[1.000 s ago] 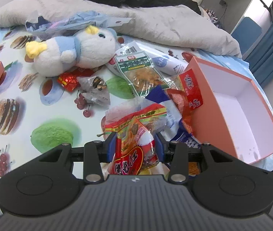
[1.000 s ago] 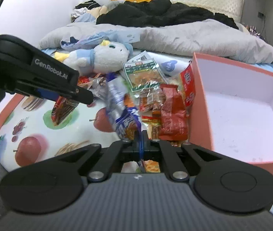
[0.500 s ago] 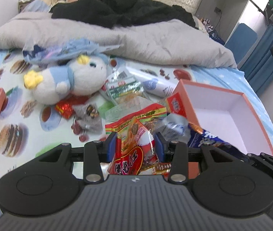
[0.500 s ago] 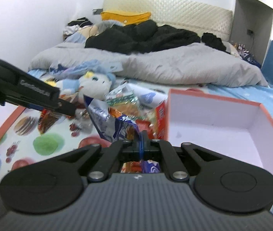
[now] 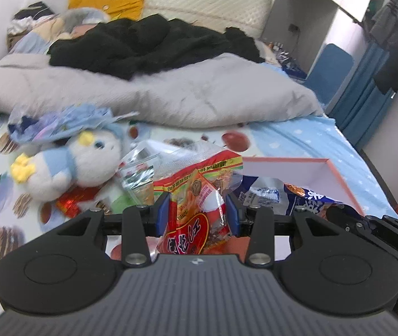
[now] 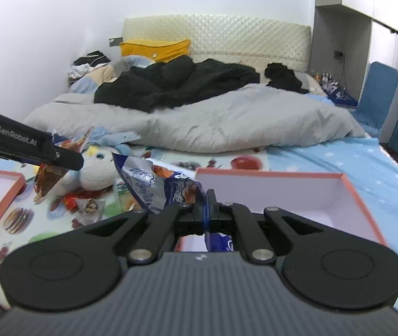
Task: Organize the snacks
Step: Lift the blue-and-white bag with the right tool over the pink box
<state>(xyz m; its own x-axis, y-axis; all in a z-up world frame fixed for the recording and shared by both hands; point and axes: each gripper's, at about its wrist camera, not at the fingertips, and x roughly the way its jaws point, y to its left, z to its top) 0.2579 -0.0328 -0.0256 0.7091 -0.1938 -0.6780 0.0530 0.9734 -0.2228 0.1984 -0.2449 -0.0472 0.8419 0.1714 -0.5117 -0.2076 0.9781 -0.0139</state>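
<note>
Left gripper [image 5: 197, 214] clamped red packet [image 5: 196, 210], held above bed beside box [image 6: 283, 193]. Right gripper [image 6: 206, 212] pinched blue bag [image 6: 159, 187] by thin edge near box; bag could slip, dropping short of box.

Bed [image 6: 325, 162]: 2 boxes, left box [image 6: 0, 193] and right box [image 6: 283, 196], loose snacks [image 6: 87, 204] between them. Plush toy [image 5: 70, 165] behind the snacks. Blanket [image 5: 171, 95] farther back, dark clothing [image 5: 143, 44] on it.

Wrist views bedward, seemingly sharing box [image 5: 336, 173]
</note>
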